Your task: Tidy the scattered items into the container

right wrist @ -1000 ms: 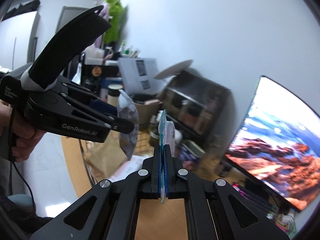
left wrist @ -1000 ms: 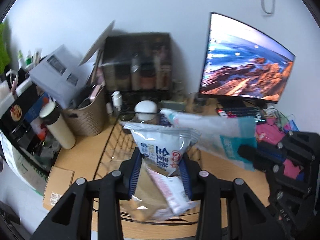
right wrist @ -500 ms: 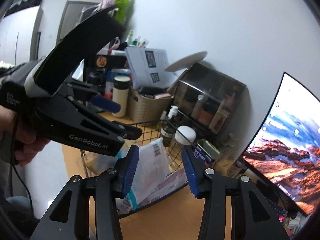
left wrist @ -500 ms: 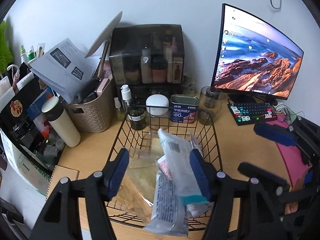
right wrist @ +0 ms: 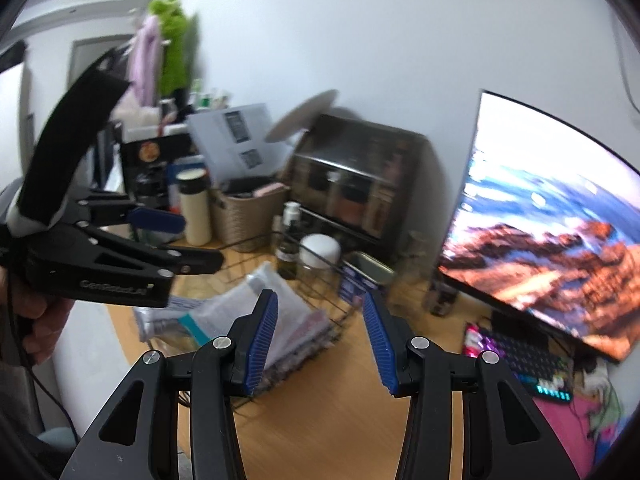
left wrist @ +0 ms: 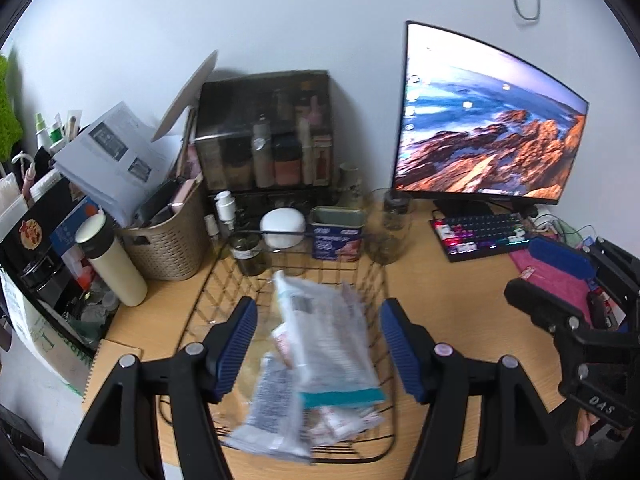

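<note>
Inside the black wire basket point(left wrist: 208, 296) on the wooden desk point(left wrist: 452, 292) lie several blurred snack packets point(left wrist: 324, 332), print unreadable. Left gripper point(left wrist: 316, 344), lettered "GenRobot.AI" in the right wrist view, and right gripper point(right wrist: 320, 332) both gape, holding nothing.

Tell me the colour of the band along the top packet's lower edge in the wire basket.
Teal band; clearest in the left wrist view.

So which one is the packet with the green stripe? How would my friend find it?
Start at the big monitor and look down-left to the black wire basket on the wooden desk. The packet lies on top of the pile inside it. It is the only one with a teal-green band along its near edge; the packets beside it are grey or pink and white.
</note>
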`<state>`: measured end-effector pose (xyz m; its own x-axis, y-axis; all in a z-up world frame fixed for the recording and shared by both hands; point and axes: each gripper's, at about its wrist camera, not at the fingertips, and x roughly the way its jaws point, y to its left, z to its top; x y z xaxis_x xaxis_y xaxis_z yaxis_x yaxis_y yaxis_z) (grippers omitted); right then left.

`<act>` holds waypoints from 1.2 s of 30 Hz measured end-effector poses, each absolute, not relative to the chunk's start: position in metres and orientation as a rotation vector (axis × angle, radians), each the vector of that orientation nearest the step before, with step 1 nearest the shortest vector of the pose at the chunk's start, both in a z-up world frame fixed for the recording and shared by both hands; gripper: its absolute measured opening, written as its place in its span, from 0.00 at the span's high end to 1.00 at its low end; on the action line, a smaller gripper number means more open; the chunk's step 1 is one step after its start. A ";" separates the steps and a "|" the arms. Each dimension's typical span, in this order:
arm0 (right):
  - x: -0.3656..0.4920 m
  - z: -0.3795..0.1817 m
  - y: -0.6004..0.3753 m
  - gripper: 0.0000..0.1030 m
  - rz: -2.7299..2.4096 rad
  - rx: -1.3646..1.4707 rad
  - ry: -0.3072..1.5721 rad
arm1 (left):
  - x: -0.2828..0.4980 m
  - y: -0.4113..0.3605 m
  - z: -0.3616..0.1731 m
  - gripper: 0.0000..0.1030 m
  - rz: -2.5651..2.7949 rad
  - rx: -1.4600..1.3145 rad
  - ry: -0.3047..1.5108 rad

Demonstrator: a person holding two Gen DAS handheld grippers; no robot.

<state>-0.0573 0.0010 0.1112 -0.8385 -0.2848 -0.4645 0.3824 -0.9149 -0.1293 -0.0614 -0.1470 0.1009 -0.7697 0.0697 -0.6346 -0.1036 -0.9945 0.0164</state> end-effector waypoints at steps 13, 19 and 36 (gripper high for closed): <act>-0.015 0.098 0.124 0.45 -2.970 0.900 -0.021 | -0.039 -0.044 0.084 0.30 2.784 -1.034 0.078; 0.013 0.072 0.158 0.44 -2.985 1.053 -0.144 | -0.017 -0.017 0.059 0.30 2.761 -1.098 0.082; 0.061 0.038 0.157 0.44 -2.956 1.230 -0.189 | 0.027 -0.004 0.037 0.29 2.768 -1.175 0.139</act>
<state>0.0606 0.1573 0.0381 -0.7040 0.0157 -0.7101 -0.1059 -0.9909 0.0830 0.0274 -0.0041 0.0374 -0.6879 0.0846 -0.7208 -0.1562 -0.9872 0.0332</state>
